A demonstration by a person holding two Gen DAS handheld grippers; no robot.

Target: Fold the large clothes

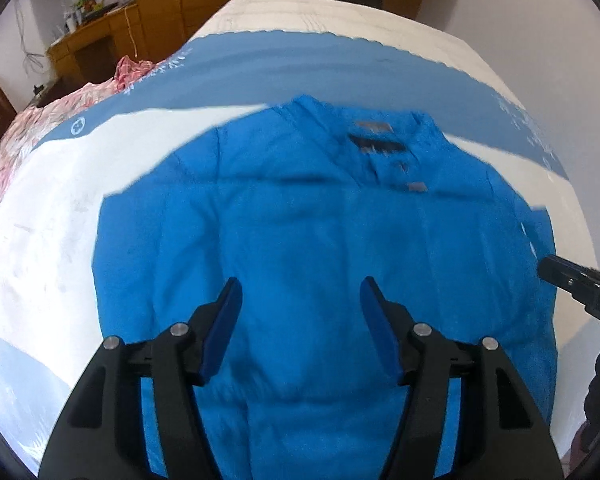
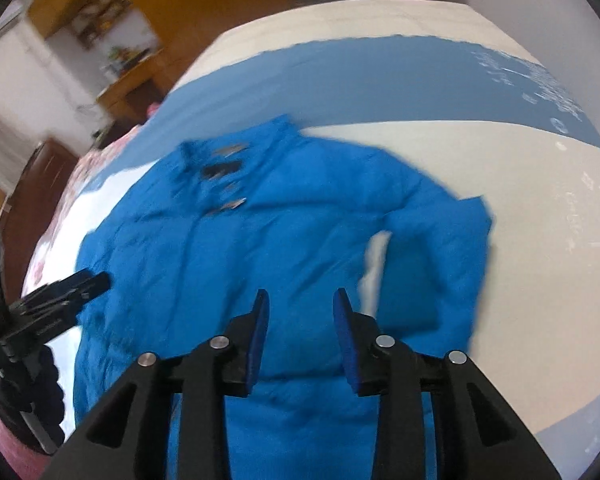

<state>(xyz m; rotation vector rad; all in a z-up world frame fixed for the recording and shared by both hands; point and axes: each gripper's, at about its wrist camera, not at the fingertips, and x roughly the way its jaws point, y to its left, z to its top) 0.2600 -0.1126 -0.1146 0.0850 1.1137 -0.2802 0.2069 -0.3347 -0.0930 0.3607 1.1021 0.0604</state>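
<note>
black grippers (image 2: 300, 300) with blue pads (image 2: 260, 332), silver screws, pink sleeve (image 2: 16, 448).

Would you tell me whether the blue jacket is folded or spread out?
Mostly spread: the blue jacket lies flat on the bed, one sleeve bent alongside the body.

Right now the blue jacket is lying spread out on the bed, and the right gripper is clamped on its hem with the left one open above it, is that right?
Not quite. The right gripper is not clamped on anything: the right wrist view shows its blue pads apart, nothing pinched between them, above the blue jacket. The rest holds: the jacket lies spread on the bed, and the left gripper is open above it.
</note>
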